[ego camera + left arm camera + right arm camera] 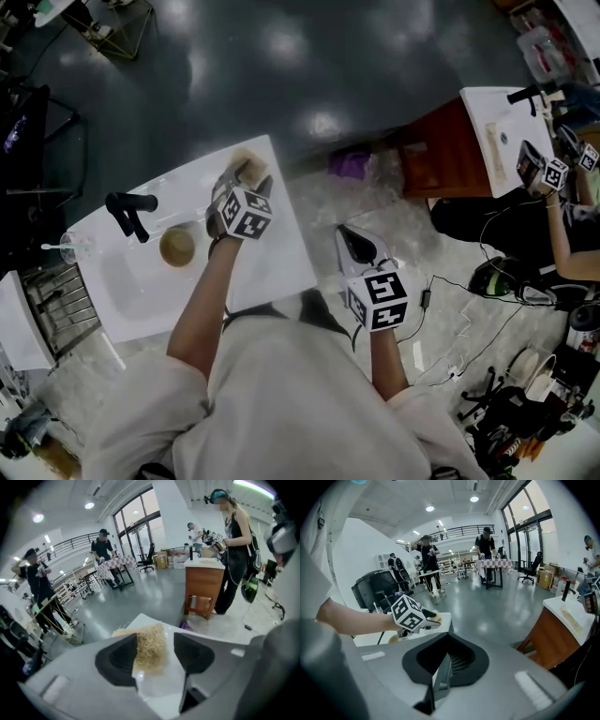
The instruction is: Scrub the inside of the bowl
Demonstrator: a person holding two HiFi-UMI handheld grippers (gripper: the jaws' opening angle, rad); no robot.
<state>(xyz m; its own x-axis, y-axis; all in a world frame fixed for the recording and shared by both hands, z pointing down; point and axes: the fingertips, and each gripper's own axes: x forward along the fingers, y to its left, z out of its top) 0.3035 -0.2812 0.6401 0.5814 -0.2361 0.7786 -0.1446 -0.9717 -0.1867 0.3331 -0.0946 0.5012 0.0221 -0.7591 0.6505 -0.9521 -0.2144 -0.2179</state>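
Right now the left gripper (242, 180) hangs over the upper corner of the white table (279, 255), jaws spread wide and gripping nothing. The tan scrub pad (150, 644) lies flat between them, closer to the left-hand jaw in the left gripper view. Its long axis runs up that frame, along the line the jaws point, so a plain squeeze should take it across its narrow width. The bowl (176, 247) sits mouth up in the basin, lower left of that gripper. The right gripper (446, 665) is closed and empty, off the table, so the left hand is far nearer.
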